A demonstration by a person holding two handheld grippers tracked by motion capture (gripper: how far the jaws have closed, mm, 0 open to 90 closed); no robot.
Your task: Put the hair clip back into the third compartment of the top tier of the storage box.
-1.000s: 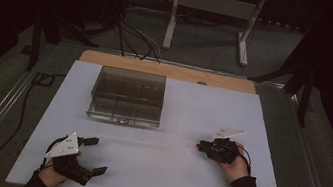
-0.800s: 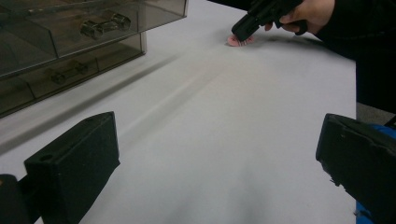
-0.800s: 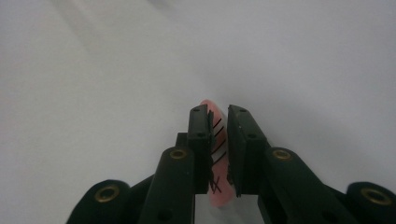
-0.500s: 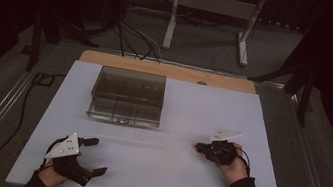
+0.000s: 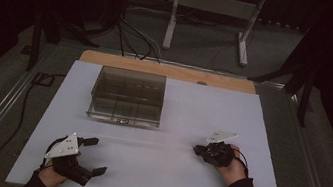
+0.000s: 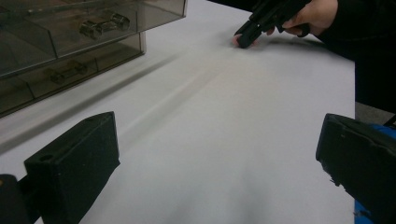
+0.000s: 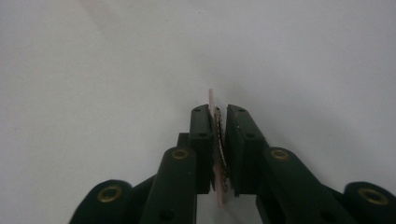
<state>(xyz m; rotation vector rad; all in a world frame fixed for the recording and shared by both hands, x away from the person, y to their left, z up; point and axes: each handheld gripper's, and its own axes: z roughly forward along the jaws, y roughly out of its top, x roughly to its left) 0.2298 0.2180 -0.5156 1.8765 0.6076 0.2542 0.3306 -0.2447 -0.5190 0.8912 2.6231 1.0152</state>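
White table (image 5: pixel 157 173): right gripper (image 7: pixel 219 116) pinching thin pink piece (image 7: pixel 211 100).

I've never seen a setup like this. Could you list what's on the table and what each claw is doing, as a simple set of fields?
surface: white table
box: clear plastic compartment box, far left of centre, small metal parts inside
left claw: open, empty, low over the near left of the table
right claw: shut on a thin pink flat piece, held edge-on
right hand: at the table's right side

left gripper (image 5: pixel 92 155): jaws spread wide | right gripper (image 7: pixel 219 122): jaws clamped together
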